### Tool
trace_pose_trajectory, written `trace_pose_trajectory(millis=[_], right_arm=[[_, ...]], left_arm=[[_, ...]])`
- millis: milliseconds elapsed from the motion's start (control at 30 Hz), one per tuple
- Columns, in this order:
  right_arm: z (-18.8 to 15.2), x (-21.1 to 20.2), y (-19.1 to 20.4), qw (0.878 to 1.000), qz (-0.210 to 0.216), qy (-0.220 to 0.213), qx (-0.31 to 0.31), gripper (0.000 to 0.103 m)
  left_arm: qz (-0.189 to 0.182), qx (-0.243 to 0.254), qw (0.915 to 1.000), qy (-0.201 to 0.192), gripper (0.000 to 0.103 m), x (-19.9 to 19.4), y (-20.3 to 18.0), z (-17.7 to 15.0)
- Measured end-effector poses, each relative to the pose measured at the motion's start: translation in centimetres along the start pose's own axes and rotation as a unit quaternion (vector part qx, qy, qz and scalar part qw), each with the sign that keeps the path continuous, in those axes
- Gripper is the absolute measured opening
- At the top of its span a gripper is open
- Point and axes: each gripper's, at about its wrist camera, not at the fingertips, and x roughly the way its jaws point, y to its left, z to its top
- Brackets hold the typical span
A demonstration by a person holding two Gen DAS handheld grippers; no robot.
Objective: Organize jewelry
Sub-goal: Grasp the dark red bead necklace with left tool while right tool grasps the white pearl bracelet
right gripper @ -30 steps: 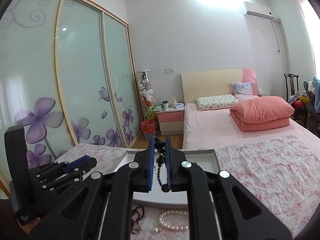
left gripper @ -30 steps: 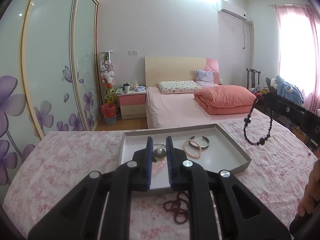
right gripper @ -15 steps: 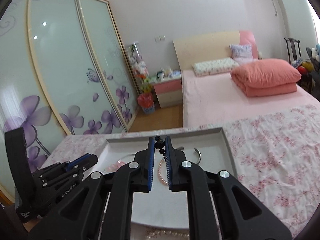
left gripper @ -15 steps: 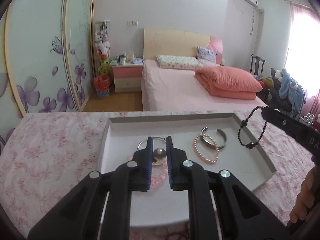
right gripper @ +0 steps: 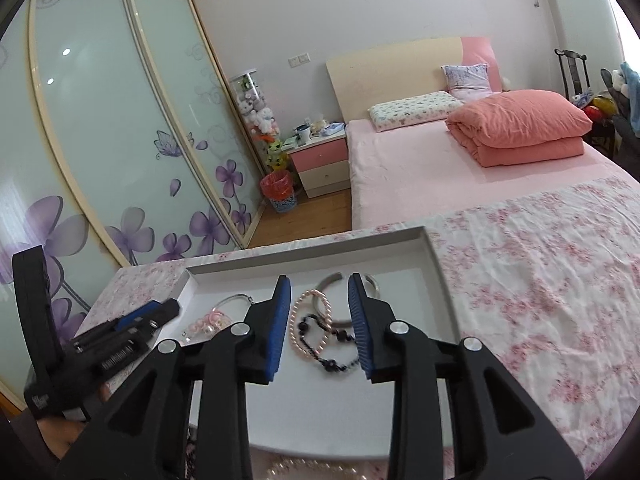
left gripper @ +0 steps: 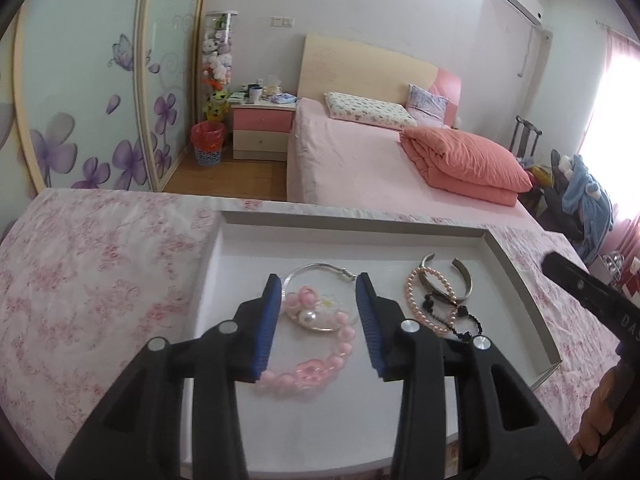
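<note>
A white tray [left gripper: 520, 276] lies on the floral tablecloth. My left gripper [left gripper: 318, 320] is open over it, above a pearl earring [left gripper: 308, 316] resting on a silver hoop [left gripper: 316, 270] and a pink bead bracelet [left gripper: 316, 368]. My right gripper [right gripper: 318, 320] is open over the tray [right gripper: 436, 272], above a black bead bracelet [right gripper: 332, 348] that lies across a pink pearl bracelet [right gripper: 312, 308] and a silver bangle [right gripper: 340, 280]. The black bracelet [left gripper: 452, 316], pearl bracelet [left gripper: 424, 300] and bangle [left gripper: 460, 276] also show in the left wrist view.
A white pearl strand [right gripper: 312, 470] lies on the cloth in front of the tray. The floral cloth [right gripper: 540, 280] spreads right of the tray. A pink bed [left gripper: 380, 168] and a nightstand [left gripper: 264, 128] stand beyond the table.
Both grippers came down over the tray and opened. The left let go of the pearl earring; the right let go of the black bead bracelet, which now lies in the tray.
</note>
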Motion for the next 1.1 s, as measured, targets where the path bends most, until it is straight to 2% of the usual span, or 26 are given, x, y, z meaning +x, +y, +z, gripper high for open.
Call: trace_pose_trajectory(millis=[333, 500, 767, 1000, 1033, 1100], right_arm=[[-2.4, -3.4, 0.1, 0.999, -0.004, 0.018, -0.026, 0.031], [-5.5, -4.4, -0.2, 0.996, -0.016, 0.065, -0.055, 0.031], [-9.1, -2.8, -0.5, 0.988, -0.043, 0.132, -0.075, 0.031], [-10.1, -1.4, 0.4, 0.982, -0.065, 0.149, -0.097, 0.031], [-10.2, -1.3, 0.3, 0.981, -0.069, 0.152, -0.099, 0.03], [-10.4, -1.0, 0.5, 0.979, -0.08, 0.153, -0.109, 0.022]], left_arm=[[0.006, -0.003, 1.0, -0.003, 0.042, -4.0, 1.4, -1.5], [0.001, 0.011, 0.9999, 0.0, 0.05, -6.6, 1.5, -3.8], [-0.016, 0.035, 0.9987, 0.034, 0.059, -8.5, 1.3, -7.9], [-0.031, 0.051, 0.9963, 0.062, 0.063, -8.3, 0.4, -10.1], [-0.032, 0.053, 0.9959, 0.065, 0.063, -8.2, 0.1, -10.2], [-0.037, 0.059, 0.9949, 0.073, 0.064, -8.1, -0.5, -10.6]])
